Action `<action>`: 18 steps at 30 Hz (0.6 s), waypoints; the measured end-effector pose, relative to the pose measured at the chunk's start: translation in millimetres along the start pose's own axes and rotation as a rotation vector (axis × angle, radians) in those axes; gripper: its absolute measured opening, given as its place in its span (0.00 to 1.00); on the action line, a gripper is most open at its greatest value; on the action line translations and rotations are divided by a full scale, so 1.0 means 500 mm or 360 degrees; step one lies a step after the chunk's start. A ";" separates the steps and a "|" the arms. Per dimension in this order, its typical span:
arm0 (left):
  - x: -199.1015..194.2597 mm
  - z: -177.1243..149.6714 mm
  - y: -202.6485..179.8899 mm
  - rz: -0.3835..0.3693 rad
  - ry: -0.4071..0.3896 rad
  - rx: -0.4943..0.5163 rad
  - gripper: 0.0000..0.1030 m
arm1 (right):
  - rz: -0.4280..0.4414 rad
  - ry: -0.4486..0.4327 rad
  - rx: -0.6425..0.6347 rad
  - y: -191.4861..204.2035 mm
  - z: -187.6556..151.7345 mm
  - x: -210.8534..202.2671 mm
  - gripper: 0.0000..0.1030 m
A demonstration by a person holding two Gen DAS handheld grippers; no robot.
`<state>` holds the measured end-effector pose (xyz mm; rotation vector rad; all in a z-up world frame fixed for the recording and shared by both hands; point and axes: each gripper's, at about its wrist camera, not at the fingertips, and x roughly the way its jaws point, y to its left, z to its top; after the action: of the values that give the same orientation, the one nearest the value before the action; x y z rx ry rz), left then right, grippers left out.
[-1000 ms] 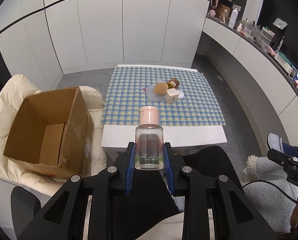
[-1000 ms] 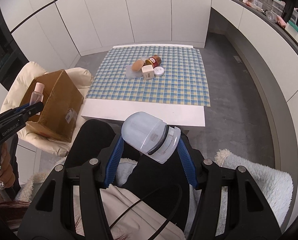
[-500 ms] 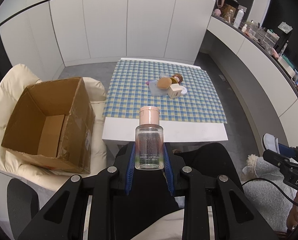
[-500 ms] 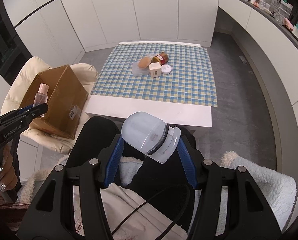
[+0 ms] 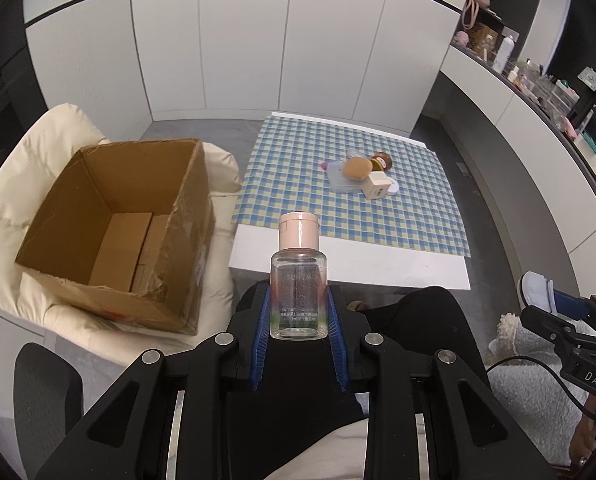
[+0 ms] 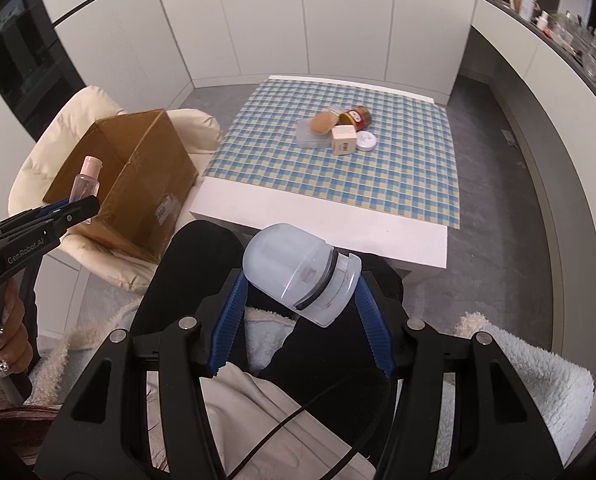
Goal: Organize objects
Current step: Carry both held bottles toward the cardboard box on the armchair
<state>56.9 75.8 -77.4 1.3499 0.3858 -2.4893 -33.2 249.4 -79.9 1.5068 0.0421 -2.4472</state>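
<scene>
Two hand-held grippers are clenched on loads: the left hand-held gripper grips a clear bottle with a pink cap, upright, with the open box on a cream chair at ten o'clock; the right hand-held gripper grips a frosted case, tilted. Other items cluster on the checked counter at twelve o'clock

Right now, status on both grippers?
Left gripper shut on clear bottle. Right gripper shut on frosted case. Cardboard box open, path unobstructed.
</scene>
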 end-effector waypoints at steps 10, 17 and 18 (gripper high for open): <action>-0.027 -0.031 0.086 0.0116 -0.0009 -0.0160 0.26 | 0.0118 0.0027 -0.0180 0.095 0.018 0.029 0.57; -0.050 -0.062 0.154 0.0212 -0.0018 -0.0297 0.26 | 0.0204 0.0050 -0.0319 0.166 0.031 0.048 0.57; -0.055 -0.070 0.165 0.0228 -0.0018 -0.0322 0.26 | 0.0214 0.0055 -0.0340 0.175 0.034 0.052 0.57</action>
<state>128.4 15.4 -80.7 1.2375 0.5046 -2.2731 -38.2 156.8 -84.7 1.4111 0.1958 -2.2333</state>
